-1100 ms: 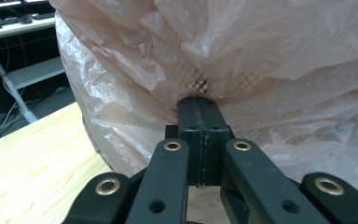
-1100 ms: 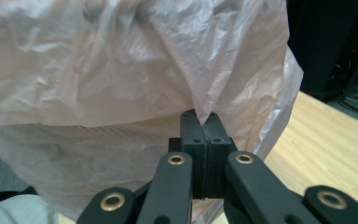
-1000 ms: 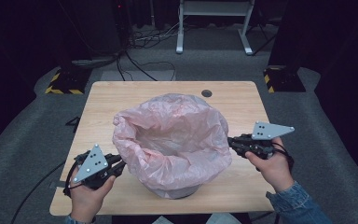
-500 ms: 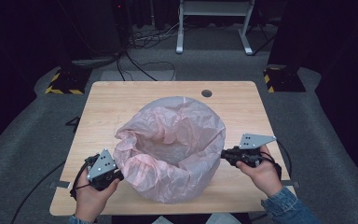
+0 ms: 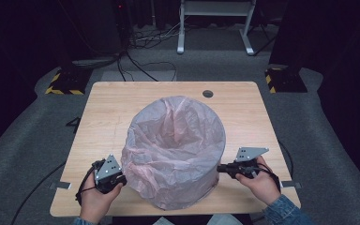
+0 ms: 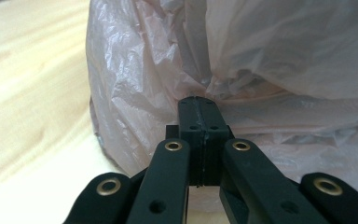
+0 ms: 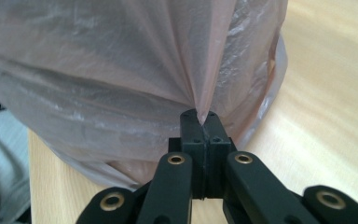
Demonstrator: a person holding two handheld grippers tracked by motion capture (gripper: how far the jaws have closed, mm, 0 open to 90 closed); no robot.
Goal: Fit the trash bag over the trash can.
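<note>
A pink plastic bag (image 5: 176,150) stands on the wooden bench (image 5: 112,108). The left gripper (image 6: 198,116) has its fingers clamped on the bag at 9 o'clock. The right gripper (image 7: 201,122) pinches it at 3 o'clock.

One pink bag (image 5: 176,140), one table (image 5: 112,108), two claws.

wooden table (image 5: 122,108), pink bag-covered bin (image 5: 176,150) on it
</note>
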